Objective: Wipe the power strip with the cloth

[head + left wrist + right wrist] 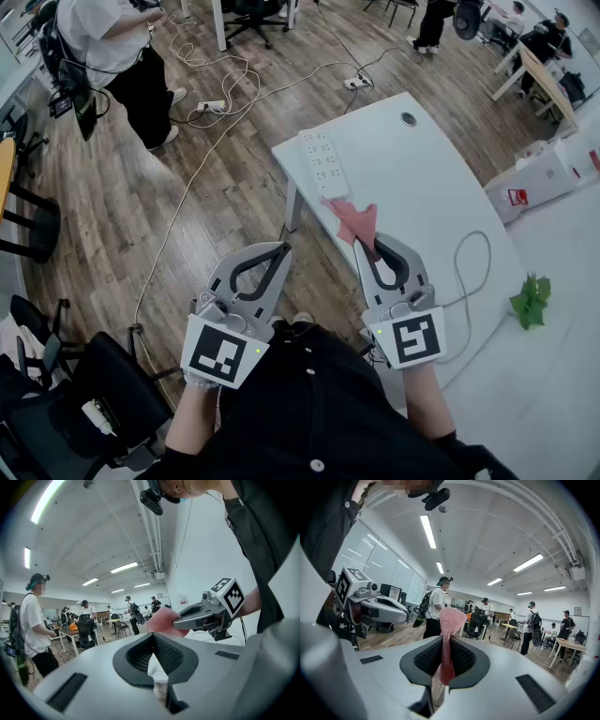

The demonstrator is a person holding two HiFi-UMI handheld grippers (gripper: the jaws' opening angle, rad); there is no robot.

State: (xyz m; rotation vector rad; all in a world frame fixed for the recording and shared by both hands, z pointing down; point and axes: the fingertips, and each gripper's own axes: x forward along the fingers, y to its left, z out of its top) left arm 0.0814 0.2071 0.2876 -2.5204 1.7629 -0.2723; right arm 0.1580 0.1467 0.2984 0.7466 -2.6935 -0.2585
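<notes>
A white power strip (323, 161) lies at the far left corner of the white table (422, 187). Just short of its near end hangs a pink cloth (356, 220), pinched in my right gripper (367, 246). In the right gripper view the cloth (450, 620) stands up between the shut jaws. My left gripper (283, 247) is held over the floor, left of the table's edge, jaws together with nothing in them. The left gripper view shows its tips (152, 635) meeting, and beyond them the right gripper (201, 615) with the cloth (161, 620).
A grey cable (472, 267) loops on the table's right part, beside a small green plant (530, 300). A round grommet hole (408, 119) sits at the far end. A person (117, 47) stands far left among floor cables. A black chair (103, 394) is near left.
</notes>
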